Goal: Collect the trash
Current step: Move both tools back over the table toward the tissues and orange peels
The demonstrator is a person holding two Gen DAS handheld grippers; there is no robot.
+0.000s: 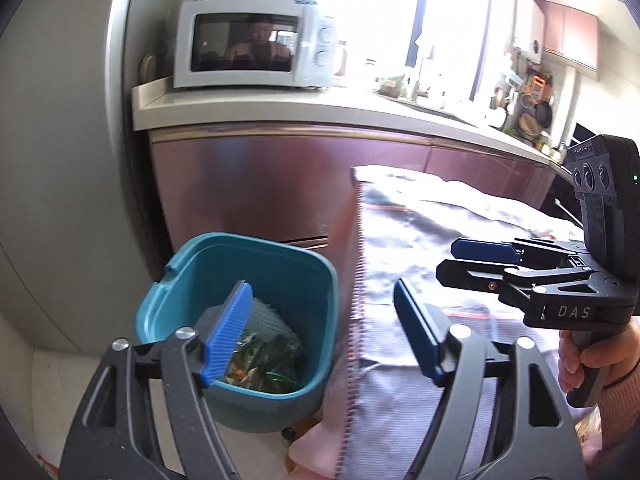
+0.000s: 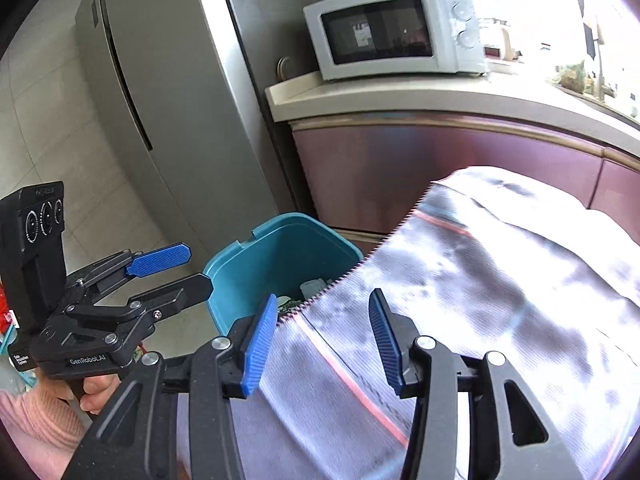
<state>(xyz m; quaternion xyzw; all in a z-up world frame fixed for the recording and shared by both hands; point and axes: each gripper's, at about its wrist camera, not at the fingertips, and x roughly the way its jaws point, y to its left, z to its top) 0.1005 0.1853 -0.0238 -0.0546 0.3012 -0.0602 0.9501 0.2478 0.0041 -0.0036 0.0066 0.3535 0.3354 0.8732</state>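
Note:
A teal trash bin point(image 1: 276, 264) stands on the floor beside a cloth-covered table point(image 1: 420, 240). Inside the bin lie green wrappers and food scraps point(image 1: 272, 368) and a grey ridged piece point(image 1: 270, 318). My left gripper point(image 1: 320, 332) hovers over the bin's right rim and the table edge, open, with nothing between its blue pads. My right gripper point(image 2: 322, 346) is above the cloth point(image 2: 480, 280) near the bin point(image 2: 280, 256), also open and empty. Each gripper shows in the other's view: the right gripper point(image 1: 448, 260) to the right, the left gripper point(image 2: 198, 266) to the left of the bin.
A white microwave point(image 1: 248, 44) sits on a pale counter point(image 1: 320, 112) over maroon cabinets point(image 1: 280, 184) behind the bin. A grey fridge point(image 2: 160, 100) stands to the left. A person's hand point(image 1: 576, 360) in a pink sleeve holds the right gripper's handle.

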